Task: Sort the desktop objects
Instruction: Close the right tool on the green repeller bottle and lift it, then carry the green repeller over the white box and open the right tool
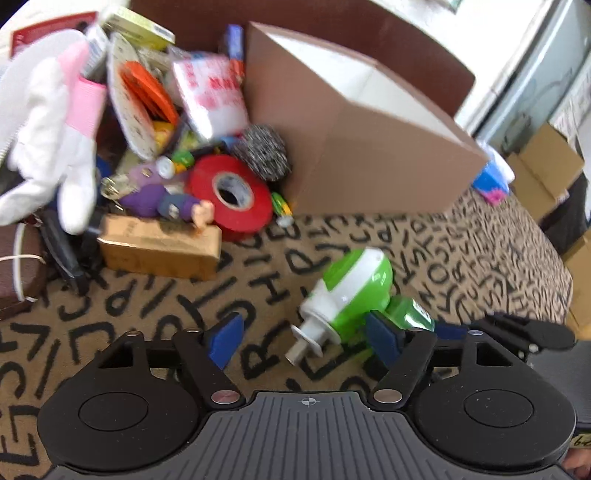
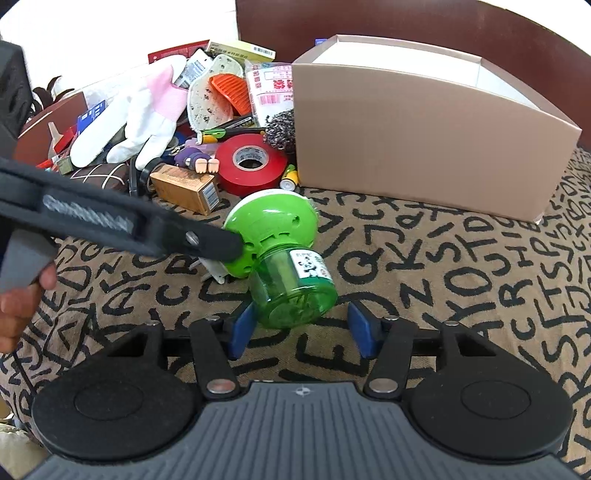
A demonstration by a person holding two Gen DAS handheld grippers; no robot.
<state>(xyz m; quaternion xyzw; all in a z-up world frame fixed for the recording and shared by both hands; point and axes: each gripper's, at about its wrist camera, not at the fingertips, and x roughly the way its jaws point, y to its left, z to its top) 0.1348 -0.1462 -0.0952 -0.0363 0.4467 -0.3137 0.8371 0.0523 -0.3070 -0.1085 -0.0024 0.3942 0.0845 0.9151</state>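
A green and white plug-in mosquito repeller (image 1: 351, 291) with a green bottle (image 2: 293, 286) lies on its side on the letter-patterned cloth. My left gripper (image 1: 304, 338) is open, its right finger beside the device, plug end between the jaws. My right gripper (image 2: 299, 332) is open, with the bottle's base just inside its blue fingers (image 2: 360, 328). The left gripper's finger (image 2: 214, 242) touches the green head in the right wrist view. An open tan cardboard box (image 2: 424, 147) stands behind. A pile of clutter lies to its left, with a red tape roll (image 2: 251, 166).
The pile holds a white and pink glove (image 2: 147, 118), a small brown box (image 2: 184, 188), a purple figure (image 2: 194, 160), a steel scourer (image 2: 280, 129), packets and batteries (image 2: 288, 179). A dark red wall (image 2: 406, 22) rises behind. The cloth (image 2: 461, 277) spreads to the right.
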